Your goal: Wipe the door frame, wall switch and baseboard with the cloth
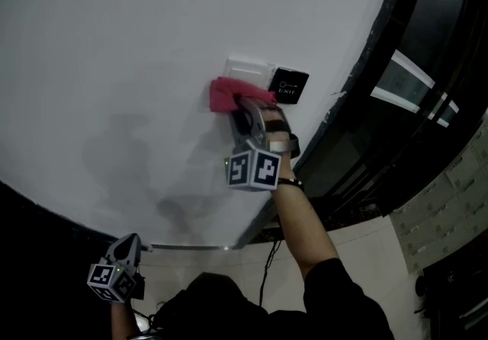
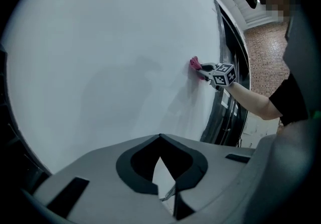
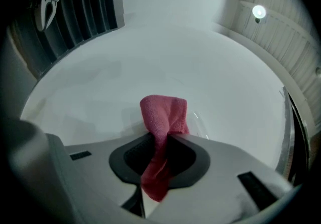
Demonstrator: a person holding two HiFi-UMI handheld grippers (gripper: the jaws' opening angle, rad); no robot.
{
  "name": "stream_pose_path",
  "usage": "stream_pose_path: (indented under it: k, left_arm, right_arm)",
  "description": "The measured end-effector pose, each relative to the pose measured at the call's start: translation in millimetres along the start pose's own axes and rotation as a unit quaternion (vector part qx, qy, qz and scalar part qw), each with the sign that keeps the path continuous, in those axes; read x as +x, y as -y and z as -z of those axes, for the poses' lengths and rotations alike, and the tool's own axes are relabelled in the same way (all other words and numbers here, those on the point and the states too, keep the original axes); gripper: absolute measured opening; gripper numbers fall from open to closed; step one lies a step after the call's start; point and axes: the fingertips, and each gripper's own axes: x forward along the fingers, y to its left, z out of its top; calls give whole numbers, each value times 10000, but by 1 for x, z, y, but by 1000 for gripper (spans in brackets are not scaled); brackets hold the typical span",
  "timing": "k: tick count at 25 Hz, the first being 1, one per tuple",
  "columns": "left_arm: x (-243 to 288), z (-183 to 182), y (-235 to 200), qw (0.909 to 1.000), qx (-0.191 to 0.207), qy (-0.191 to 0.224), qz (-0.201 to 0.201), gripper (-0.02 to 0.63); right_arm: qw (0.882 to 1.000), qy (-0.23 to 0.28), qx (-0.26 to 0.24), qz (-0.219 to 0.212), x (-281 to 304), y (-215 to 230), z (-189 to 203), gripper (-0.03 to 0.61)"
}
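The right tongs (image 1: 245,104) and the left tongs (image 1: 130,241) are built in grey with black-lined jaws; each is fitted with a white cube (image 1: 254,169) of black square markers. A black short sleeve (image 1: 343,293) and a dark wristband (image 1: 290,182) are worn.

One pink cloth (image 1: 232,94). One white wall switch (image 1: 248,69), and one black exit plate (image 1: 290,85) just beside it. One dark door frame (image 1: 396,33). Two tools: left tool (image 1: 131,243) and right tool (image 1: 242,104). One ceiling lamp (image 3: 259,12).
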Motion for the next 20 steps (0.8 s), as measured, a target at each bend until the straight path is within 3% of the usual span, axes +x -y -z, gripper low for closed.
stream_pose_path:
  k: [6,10,13,15,17,20]
  left_arm:
    - [-2,-2,-2,10000,76,9,45,0]
    - [0,0,-2,10000,54,-44,62,0]
    - [4,1,-4,9999,68,-59,101,0]
    - [7,-2,-2,9998,76,-54,173,0]
    - [12,-3,1,9995,117,-41,277,0]
    - [23,4,13,9991,77,-27,424,0]
  right_arm:
    - [9990,68,404,-172,-7,2,-2,71]
    - [9969,58,179,767,-35,66,6,71]
    - [9873,-44,68,1587,-53,124,19,71]
    - [9820,-224,-189,1866,-55,144,28,71]
    - [9819,-499,-398,1781,-47,141,44,71]
    - [9860,-893,-533,1302,-31,116,73,71]
